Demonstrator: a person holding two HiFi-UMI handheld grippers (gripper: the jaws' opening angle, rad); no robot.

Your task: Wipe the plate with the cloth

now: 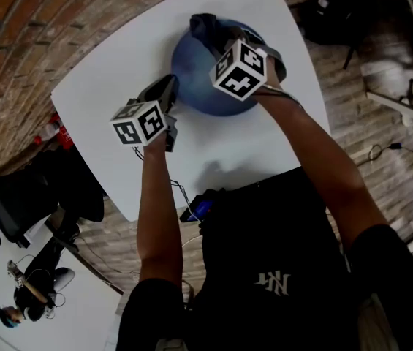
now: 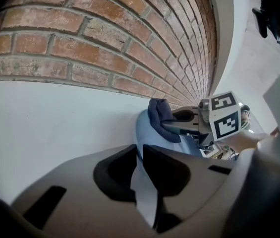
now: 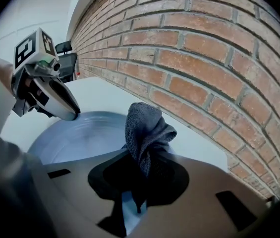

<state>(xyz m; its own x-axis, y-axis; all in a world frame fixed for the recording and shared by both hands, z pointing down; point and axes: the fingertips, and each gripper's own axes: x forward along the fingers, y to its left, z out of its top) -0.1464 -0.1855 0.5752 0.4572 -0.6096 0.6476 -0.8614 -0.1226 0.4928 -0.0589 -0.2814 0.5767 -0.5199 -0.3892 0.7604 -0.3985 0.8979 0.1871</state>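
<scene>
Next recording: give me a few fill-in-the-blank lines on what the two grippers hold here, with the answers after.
1. The right gripper is shut on a dark ____.
2. The left gripper is shut on the blue plate at its ____.
3. The plate sits on a ____ table.
Missing words: cloth; rim; white.

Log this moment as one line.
left gripper: shut on plate rim | right gripper: shut on cloth | cloth: bunched, over plate's far edge | plate: on white table
</scene>
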